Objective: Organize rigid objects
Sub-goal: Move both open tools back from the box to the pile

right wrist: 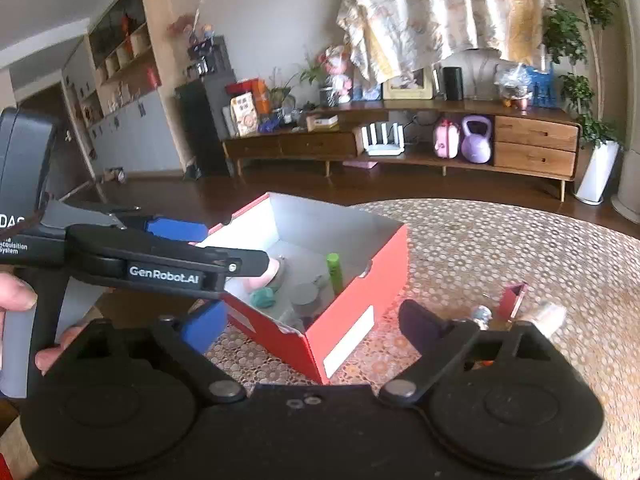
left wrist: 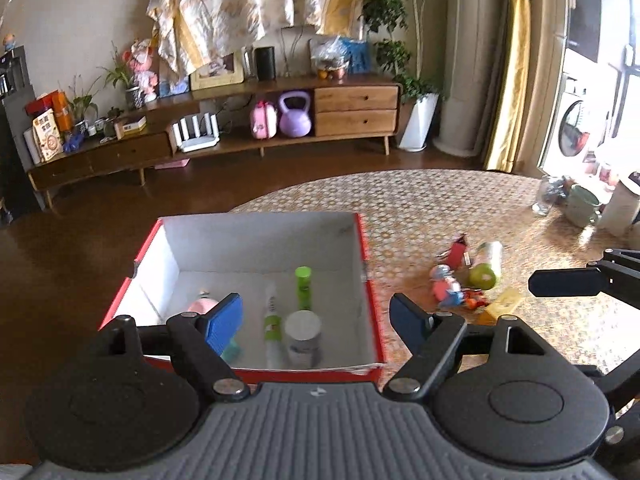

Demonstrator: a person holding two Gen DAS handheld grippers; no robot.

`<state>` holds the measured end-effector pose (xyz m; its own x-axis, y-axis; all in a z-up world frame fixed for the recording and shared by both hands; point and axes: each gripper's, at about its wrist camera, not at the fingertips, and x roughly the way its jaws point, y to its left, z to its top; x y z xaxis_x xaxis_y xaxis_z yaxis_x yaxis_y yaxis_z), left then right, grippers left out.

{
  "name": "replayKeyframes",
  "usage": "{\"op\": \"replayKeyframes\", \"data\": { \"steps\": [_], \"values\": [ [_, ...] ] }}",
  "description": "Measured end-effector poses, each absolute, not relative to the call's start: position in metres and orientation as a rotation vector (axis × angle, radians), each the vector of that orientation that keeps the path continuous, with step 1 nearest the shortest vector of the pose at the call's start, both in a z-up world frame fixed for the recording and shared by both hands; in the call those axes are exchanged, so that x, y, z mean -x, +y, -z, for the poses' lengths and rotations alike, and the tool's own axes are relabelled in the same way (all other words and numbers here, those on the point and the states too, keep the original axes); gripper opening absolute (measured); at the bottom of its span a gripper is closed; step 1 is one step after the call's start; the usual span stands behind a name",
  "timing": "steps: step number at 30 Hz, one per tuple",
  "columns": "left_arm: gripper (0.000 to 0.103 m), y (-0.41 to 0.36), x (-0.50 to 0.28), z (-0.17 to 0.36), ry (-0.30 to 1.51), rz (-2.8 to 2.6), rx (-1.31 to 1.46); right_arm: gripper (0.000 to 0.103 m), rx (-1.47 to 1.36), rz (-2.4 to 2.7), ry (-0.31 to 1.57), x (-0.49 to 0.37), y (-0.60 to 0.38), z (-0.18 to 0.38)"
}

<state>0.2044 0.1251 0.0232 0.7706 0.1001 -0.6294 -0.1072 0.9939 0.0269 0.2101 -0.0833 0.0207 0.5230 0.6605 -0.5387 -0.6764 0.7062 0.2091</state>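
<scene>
Patterned tabletop (left wrist: 420,200): red box (left wrist: 372,304) holds green tube (left wrist: 303,288), grey jar (left wrist: 304,338), pink item (left wrist: 202,304); at 3 o'clock, loose toys (left wrist: 452,286), green-capped bottle (left wrist: 486,266), yellow block (left wrist: 502,304) remain unsorted; left gripper (left wrist: 318,320) and right gripper (right wrist: 308,322) spread, empty.

Matt red cardboard box (left wrist: 372,308) with white paper lining, glossy green plastic tube (left wrist: 303,288), lace-textured tablecloth (left wrist: 440,208), wooden sideboard (left wrist: 356,110)

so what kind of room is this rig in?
Most likely a home living room: a low wooden TV console with drawers, potted plants, and a washing machine off to the side.
</scene>
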Motion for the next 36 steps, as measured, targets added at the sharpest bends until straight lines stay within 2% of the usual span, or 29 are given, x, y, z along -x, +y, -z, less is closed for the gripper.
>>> {"op": "replayKeyframes", "data": {
  "steps": [4,14,17,23,36],
  "values": [
    [0.083,0.109,-0.196,-0.020,0.654,-0.101,0.000,0.102,0.003,-0.788,0.610,-0.202,-0.107,-0.017],
    [0.083,0.066,-0.190,0.000,0.622,-0.039,0.008,0.103,-0.036,-0.666,0.611,-0.198,-0.171,0.007],
    [0.093,0.054,-0.196,0.010,0.618,-0.003,0.024,0.103,-0.028,-0.615,0.611,-0.202,-0.188,0.016],
    [0.098,0.030,-0.211,0.030,0.611,0.041,0.049,0.103,0.054,-0.573,0.610,-0.207,-0.200,0.038],
    [0.098,0.001,-0.267,0.077,0.686,0.053,0.089,0.102,0.135,-0.591,0.662,-0.230,-0.191,0.091]
  ]
}}
